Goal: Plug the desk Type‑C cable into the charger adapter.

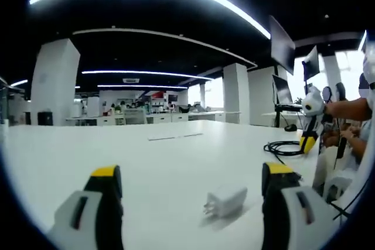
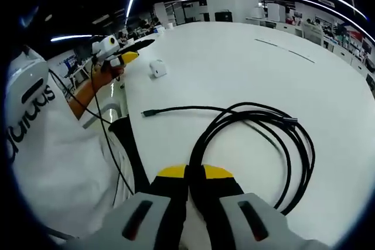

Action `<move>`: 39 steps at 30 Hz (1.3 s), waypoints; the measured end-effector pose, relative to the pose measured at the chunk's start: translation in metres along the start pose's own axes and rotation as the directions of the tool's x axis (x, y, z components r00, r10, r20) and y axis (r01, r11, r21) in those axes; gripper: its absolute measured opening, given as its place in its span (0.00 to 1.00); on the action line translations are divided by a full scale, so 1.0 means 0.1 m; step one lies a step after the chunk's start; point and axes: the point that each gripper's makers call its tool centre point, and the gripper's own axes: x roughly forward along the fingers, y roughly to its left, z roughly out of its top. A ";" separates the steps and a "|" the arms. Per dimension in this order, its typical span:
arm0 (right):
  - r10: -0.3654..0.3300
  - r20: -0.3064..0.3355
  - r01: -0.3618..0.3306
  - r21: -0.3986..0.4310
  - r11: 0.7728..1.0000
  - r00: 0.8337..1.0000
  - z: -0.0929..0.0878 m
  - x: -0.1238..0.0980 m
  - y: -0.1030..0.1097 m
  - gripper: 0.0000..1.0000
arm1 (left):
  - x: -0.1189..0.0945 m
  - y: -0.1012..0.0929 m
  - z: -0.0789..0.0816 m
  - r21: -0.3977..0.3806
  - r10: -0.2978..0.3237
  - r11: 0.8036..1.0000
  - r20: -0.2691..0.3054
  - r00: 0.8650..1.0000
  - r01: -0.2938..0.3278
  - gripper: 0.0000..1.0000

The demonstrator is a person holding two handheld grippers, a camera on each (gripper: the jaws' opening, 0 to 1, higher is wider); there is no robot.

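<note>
A white charger adapter [image 1: 225,200] lies on the white table [image 1: 146,156], low between my left gripper's [image 1: 192,174] open jaws and touching neither. The right gripper view shows that adapter [image 2: 157,68] far off, just past the left gripper [image 2: 130,57], which a hand holds. The black Type-C cable [image 2: 258,124] lies in a loose coil, its plug end [image 2: 145,113] stretched out toward the adapter. My right gripper [image 2: 195,173] is shut on the near side of the coil, where the strands run in between its yellow tips. From the left, the right gripper [image 1: 307,143] stands at the cable [image 1: 284,147].
The table's near edge [image 2: 126,106] runs beside the person's white shirt [image 2: 47,144] and forearm [image 1: 351,109]. Thin black leads [image 2: 102,127] hang off that edge. Monitors [image 1: 282,45] and desks stand beyond the table.
</note>
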 end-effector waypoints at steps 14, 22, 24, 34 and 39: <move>0.023 -0.015 -0.023 -0.002 1.000 1.000 -0.03 0.03 0.11 0.06 | -0.02 -0.01 0.03 0.020 0.000 1.000 0.010 1.000 0.000 1.00; 0.028 -0.026 -0.029 -0.012 1.000 0.999 -0.06 0.06 0.17 0.07 | -0.02 -0.02 0.01 0.018 -0.007 1.000 -0.001 1.000 0.007 1.00; 0.028 -0.026 -0.029 -0.017 0.999 0.999 -0.06 0.06 0.17 0.07 | -0.02 -0.02 0.01 0.017 -0.009 1.000 0.000 1.000 0.009 1.00; 0.036 0.045 -0.032 -0.085 0.996 0.998 0.09 0.01 0.21 0.07 | -0.03 -0.05 -0.03 0.017 -0.023 1.000 -0.014 1.000 0.023 1.00; 0.052 0.074 -0.030 -0.271 0.962 0.996 0.25 0.04 0.27 0.10 | -0.02 -0.06 -0.04 0.021 -0.030 0.999 -0.019 0.999 0.030 1.00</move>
